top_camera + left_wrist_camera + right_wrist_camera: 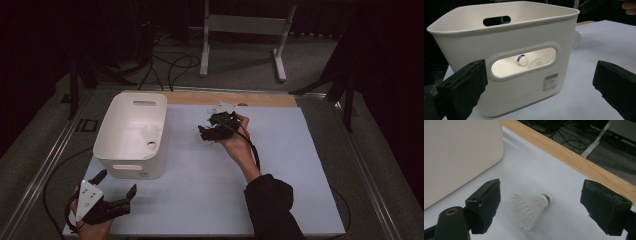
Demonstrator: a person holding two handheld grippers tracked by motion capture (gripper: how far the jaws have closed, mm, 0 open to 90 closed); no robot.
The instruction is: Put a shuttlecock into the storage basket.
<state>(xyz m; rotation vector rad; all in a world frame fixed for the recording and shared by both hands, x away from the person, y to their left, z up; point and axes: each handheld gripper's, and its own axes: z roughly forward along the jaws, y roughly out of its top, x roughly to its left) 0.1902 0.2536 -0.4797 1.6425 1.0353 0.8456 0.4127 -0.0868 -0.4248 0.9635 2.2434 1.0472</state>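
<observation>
A white plastic bin with handle slots stands at the left of the pale blue mat. Through its near slot I see a shuttlecock with a blue-banded cork lying inside. My left gripper sits near the mat's front left corner, open, its jaws facing the bin's near wall and holding nothing. A second white shuttlecock lies on its side on the mat near the far edge. My right gripper hovers just in front of it, open, with the shuttlecock between the spread jaws but untouched.
A wooden strip borders the mat at the back. Beyond it lie floor cables and a white stand's legs. The person's dark sleeve crosses the front right of the mat.
</observation>
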